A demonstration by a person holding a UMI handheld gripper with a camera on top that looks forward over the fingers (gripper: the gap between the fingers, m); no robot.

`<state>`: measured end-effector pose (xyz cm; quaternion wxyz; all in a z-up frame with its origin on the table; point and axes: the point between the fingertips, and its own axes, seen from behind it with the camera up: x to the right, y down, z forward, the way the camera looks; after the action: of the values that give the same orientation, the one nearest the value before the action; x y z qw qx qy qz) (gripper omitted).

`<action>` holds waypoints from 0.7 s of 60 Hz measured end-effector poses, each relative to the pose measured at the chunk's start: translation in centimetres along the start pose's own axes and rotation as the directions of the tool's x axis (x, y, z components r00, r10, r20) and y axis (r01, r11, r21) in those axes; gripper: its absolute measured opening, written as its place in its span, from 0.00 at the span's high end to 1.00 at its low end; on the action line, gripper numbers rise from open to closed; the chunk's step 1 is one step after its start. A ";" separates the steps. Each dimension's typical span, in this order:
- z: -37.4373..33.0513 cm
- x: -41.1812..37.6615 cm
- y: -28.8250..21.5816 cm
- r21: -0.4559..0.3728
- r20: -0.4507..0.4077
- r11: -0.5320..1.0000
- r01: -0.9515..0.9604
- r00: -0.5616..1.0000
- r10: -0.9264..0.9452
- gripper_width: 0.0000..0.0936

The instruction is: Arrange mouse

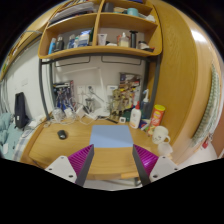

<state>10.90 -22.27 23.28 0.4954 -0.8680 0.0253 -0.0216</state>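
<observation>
The hand-held gripper [113,160] is being held wide and empty, well short of the mouse [62,134] resting on the counter [45,145], apparently for an approach.

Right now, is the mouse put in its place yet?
Not yet, as far as I can tell. The small dark mouse sits on the wooden desk, left of the light blue rectangular pad. The gripper is open and holds nothing, so nothing is in hand. Still left: reach the mouse, grip it and place it.
</observation>
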 end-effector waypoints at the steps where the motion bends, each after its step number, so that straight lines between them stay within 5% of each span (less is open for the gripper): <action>1: -0.3 -0.7 0.7 0.003 0.005 1.000 -0.002 1.000 0.002 0.16; 26: 7.0 -20.5 12.5 -0.182 0.274 0.973 0.143 0.957 -0.089 0.15; 42: 17.2 -30.2 11.7 -0.249 0.284 0.955 0.160 0.955 -0.086 0.15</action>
<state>-18.39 -11.53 4.07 0.3692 -0.9220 -0.0944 0.0692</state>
